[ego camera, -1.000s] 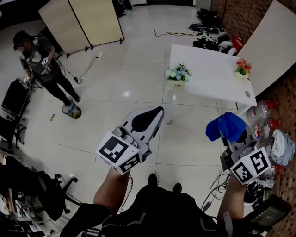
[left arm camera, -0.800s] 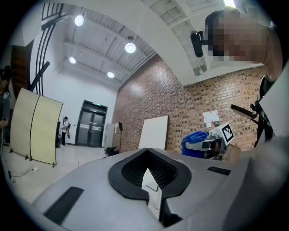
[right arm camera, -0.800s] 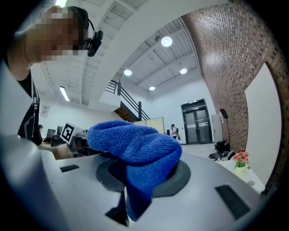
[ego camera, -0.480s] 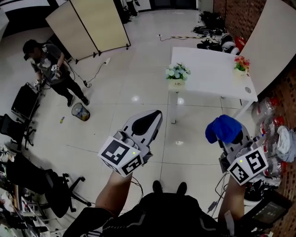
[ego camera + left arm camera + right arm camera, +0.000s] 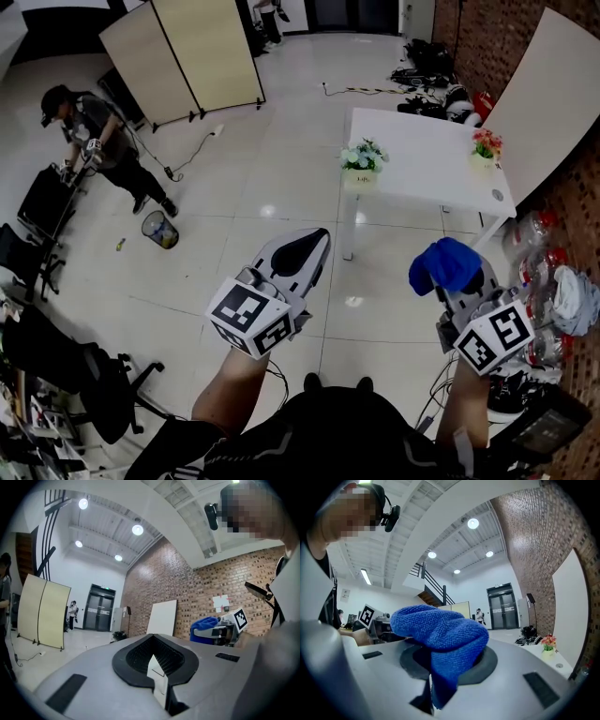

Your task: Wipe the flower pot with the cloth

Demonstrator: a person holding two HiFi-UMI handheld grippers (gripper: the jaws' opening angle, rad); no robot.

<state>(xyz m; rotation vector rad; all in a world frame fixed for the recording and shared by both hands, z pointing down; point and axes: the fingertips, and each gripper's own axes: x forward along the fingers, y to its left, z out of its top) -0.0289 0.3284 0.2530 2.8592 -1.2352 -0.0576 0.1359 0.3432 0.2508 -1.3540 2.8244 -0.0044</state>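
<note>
A blue cloth [image 5: 443, 265] [image 5: 438, 630] is bunched between the jaws of my right gripper [image 5: 457, 281], which is shut on it, held level above the floor. My left gripper [image 5: 302, 251] [image 5: 157, 665] is shut with nothing between its jaws, at the same height to the left. Ahead stands a white table [image 5: 427, 173]. On its near left corner is a flower pot with white and green flowers [image 5: 362, 161]. A second pot with pink and orange flowers [image 5: 485, 147] [image 5: 548, 645] sits near the table's right edge. Both grippers are well short of the table.
A person [image 5: 89, 145] works at the far left beside a small bin [image 5: 161, 229]. Beige folding screens [image 5: 187, 52] stand at the back. Office chairs [image 5: 84, 380] are at the near left. Bags and bottles [image 5: 553, 281] crowd the brick wall at right.
Both grippers and the head view have moved forward towards the white table, which now sits lower and nearer in the head view. The cloth stays gripped on the right.
</note>
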